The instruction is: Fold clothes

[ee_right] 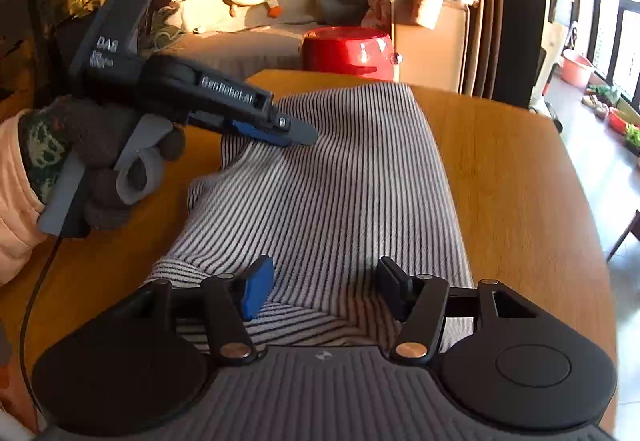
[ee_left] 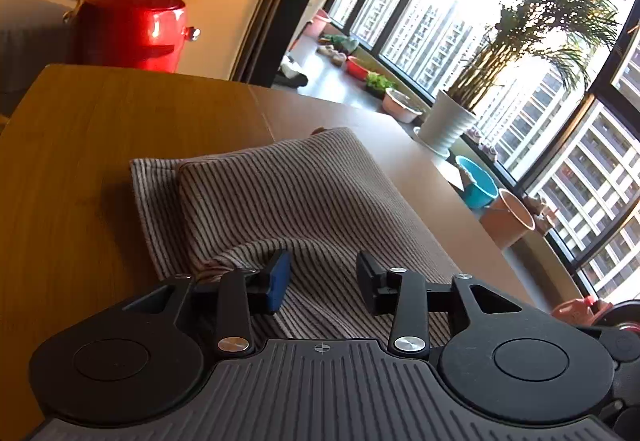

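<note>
Cloth lies along the middle of our wooden bench: a striped garment, already doubled into a long narrow band, with a raised fold at its left side in the left wrist view and a loose, rumpled edge near our left tool.

In the left wrist view, our left tool stands wide, its blue pad and black pad well apart over the fabric, with nothing between them. A hump of cloth sits just beside the blue pad; whether it touches we cannot tell. Seen from the right wrist camera, the same tool points down at the garment's left edge, held in a gloved hand.

Our right tool is likewise spread wide above the near end of the garment, gripping nothing.

We judge that we are between folds: the lengthwise fold looks done, and the near end waits to be taken up for a crosswise fold. The next move calls for both tools to come down onto the near edge, one at each corner, to pinch all the layers together and carry them toward the far end near the red pot. The rumpled left edge may want smoothing first, or the fold will set crooked.
</note>
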`<state>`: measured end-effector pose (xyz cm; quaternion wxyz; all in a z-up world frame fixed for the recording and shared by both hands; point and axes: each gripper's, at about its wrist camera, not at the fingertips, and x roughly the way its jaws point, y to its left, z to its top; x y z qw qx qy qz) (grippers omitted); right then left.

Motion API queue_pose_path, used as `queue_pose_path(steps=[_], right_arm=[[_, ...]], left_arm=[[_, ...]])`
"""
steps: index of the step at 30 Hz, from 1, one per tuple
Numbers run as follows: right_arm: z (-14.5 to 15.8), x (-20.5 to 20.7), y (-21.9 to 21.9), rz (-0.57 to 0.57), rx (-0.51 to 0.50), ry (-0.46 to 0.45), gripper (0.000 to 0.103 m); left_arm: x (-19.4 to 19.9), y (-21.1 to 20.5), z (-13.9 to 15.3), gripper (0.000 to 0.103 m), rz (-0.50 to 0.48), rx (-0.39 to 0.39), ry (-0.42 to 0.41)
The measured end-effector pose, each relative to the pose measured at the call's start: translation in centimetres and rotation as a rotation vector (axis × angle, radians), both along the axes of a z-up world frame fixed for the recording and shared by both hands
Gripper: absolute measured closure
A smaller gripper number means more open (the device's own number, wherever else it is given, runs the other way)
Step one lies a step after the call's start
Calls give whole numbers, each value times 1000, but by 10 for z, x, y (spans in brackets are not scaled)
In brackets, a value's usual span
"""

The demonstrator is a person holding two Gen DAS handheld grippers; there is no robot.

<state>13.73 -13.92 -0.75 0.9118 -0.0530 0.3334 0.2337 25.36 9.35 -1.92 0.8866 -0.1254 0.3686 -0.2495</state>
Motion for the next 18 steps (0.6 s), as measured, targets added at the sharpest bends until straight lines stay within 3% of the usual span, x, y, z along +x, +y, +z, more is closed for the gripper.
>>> queue_pose_path(steps=[3, 8, 10, 14, 16, 18], right_arm=[[10, -4, -1, 39, -18, -42, 46], [-10, -2, 0, 31, -37, 3, 43], [-3, -4, -1, 27, -24, -9, 43], [-2, -11, -7, 40, -27, -42, 41], [-7, -15, -9, 45, -41, -49, 32], [-13, -14, -17, 22, 11, -41, 28]], left_arm=[[-10, 1, 7, 42, 6, 18, -22], [-29, -2, 19, 31, 26, 58, -65], [-38, -4, 23, 24, 32, 69, -82], [-59, -6, 28, 21, 47, 61, -109], [-69, -7, 29, 20, 51, 51, -118], [-79, -12, 27, 21, 47, 31, -105]])
